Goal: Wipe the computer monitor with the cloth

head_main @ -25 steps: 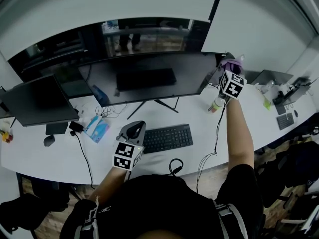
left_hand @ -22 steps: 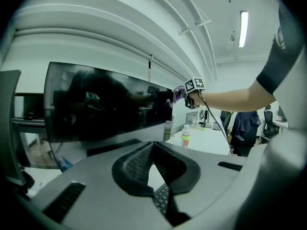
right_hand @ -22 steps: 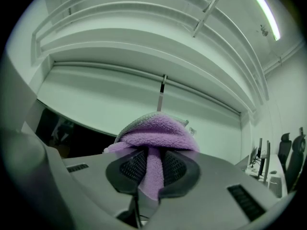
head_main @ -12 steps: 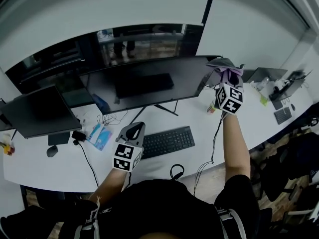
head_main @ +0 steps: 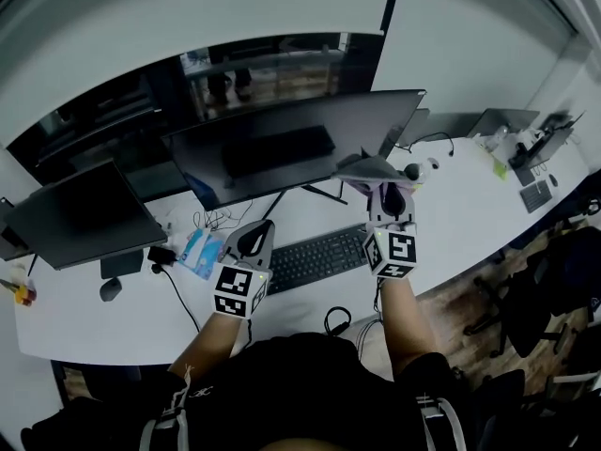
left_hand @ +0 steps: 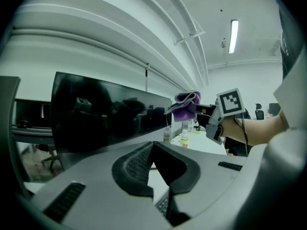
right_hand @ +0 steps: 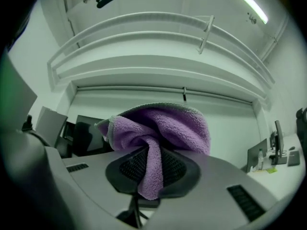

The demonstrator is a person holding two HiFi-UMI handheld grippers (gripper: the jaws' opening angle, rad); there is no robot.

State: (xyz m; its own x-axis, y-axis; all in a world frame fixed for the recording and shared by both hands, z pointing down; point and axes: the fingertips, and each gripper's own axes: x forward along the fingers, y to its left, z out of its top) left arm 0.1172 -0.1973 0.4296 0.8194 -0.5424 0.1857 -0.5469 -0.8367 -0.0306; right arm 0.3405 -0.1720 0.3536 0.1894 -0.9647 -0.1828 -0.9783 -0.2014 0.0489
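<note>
right gripper (head_main: 385, 194) is clamped on the purple cloth (head_main: 368, 169), held up near the monitor (head_main: 282, 144)'s lower right edge; left gripper (head_main: 254, 242) is closed on nothing, down beside the keyboard (head_main: 315, 259)

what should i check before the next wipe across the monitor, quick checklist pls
1. Cloth held firmly: ok. The right gripper has its jaws clamped on a fold, with the rest bunched above them.
2. Cloth touching the monitor: cannot tell. In the head view it sits by the screen's lower right part, but contact is not visible.
3. Left gripper out of the way: ok. It is shut, empty and low by the left end of the keyboard.
4. Wiping path free: ok. Nothing shows in front of the screen.
5. Flat cloth face toward the screen: cannot tell. The cloth looks bunched.
</note>
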